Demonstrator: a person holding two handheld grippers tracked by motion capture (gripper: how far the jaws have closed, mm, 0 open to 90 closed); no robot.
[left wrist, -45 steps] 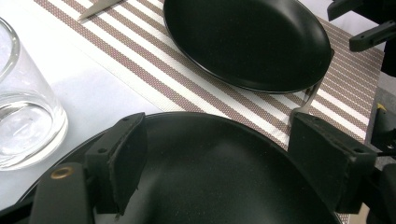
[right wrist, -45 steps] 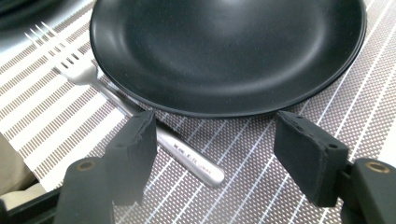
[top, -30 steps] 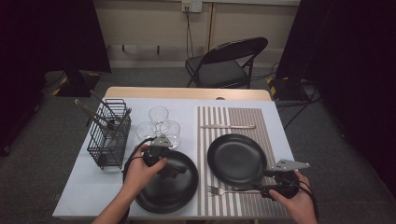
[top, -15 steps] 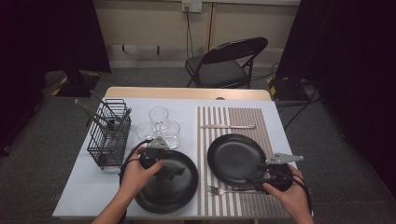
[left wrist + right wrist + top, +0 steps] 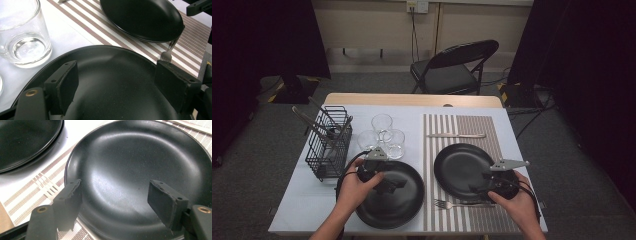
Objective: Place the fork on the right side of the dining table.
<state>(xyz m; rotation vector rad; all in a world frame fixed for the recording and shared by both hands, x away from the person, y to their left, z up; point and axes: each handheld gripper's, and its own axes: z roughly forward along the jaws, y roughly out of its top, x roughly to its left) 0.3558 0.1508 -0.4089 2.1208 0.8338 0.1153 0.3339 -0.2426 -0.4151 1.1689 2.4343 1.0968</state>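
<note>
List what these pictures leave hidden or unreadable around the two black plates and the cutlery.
- Fork: in the right gripper view its handle runs behind the left jaw; in the left gripper view the placemat plate covers all but one end.
- Wire basket: its utensils are too small to name in the high view.
- Near plate: the left gripper and hand cover part of it in the high view.

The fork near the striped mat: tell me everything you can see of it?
The fork is a slim, shiny, metal-looking piece lying flat on the striped placemat, just below the right black plate. In the high view its tines point left, toward the other black plate, and its handle runs right, under the right hand-held gripper, whose jaws are open above the plate. In the right gripper view the tines lie beside the plate's rim. Nothing grips it.
</note>
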